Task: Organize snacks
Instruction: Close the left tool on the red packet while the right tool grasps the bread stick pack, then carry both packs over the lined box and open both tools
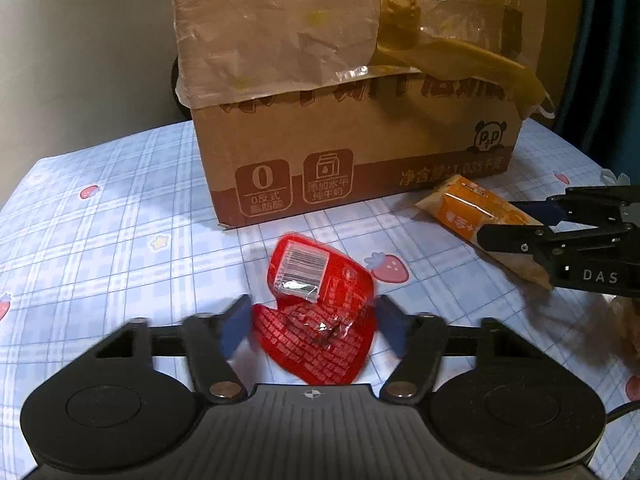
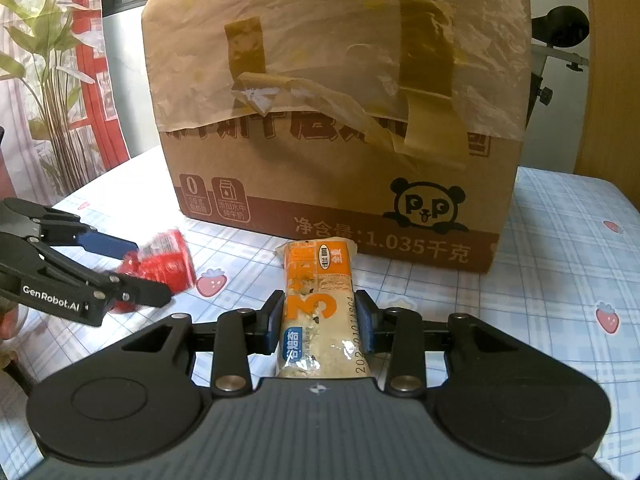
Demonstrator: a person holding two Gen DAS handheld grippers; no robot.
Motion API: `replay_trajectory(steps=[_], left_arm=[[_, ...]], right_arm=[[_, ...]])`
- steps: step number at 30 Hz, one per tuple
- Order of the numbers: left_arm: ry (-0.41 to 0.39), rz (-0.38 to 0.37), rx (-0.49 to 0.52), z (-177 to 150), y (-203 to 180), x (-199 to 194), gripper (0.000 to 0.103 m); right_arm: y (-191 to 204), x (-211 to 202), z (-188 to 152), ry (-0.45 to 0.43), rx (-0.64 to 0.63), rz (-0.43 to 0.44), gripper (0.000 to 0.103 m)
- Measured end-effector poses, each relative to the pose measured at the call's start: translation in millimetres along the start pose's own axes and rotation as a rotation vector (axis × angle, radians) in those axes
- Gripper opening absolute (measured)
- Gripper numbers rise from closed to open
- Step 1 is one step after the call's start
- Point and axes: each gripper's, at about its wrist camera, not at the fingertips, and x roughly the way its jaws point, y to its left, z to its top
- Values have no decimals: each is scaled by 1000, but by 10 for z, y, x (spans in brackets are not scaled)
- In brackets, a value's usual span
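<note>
My left gripper (image 1: 310,326) is shut on a crinkled red snack packet (image 1: 320,308) with a white barcode label, held just above the tablecloth. The packet also shows in the right wrist view (image 2: 162,266), between the left gripper's fingers (image 2: 108,244). My right gripper (image 2: 320,322) is shut on a long orange and clear wrapped snack bar (image 2: 320,304), which points toward the box. The bar also shows in the left wrist view (image 1: 476,216), pinched by the right gripper's fingers (image 1: 516,236). A cardboard box (image 1: 360,152) lined with a plastic bag stands behind both.
The table wears a blue plaid cloth with strawberries (image 2: 560,240). The box (image 2: 332,184) has brown tape straps hanging down its front. A potted plant (image 2: 44,72) stands far left behind the table. Something pale lies at the table's right edge (image 1: 624,320).
</note>
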Motion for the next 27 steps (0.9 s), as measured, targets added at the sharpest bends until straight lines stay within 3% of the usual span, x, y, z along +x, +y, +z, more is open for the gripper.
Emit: replay_trajectory(steps=[4,10,17,22,27], left_arm=[[-17,25,-44,-77,-39,-92,45],[-53,17,-125,-109,-25,-259,43],[-105,40,-127,69,-56,-488,43],[-167,37,-135,184,-87,-750,44],[-272,14,-125,401,-146,-1054,44]], right_arm=[[-6,-11,-1,-3,6,3,39],[-6,-32,-8,-7,6,14,39],[53,-96,10,-10,-24,27,39],[127,-364,8,-17,-103,61,39],[93,-782,243,-93,-120,100,39]])
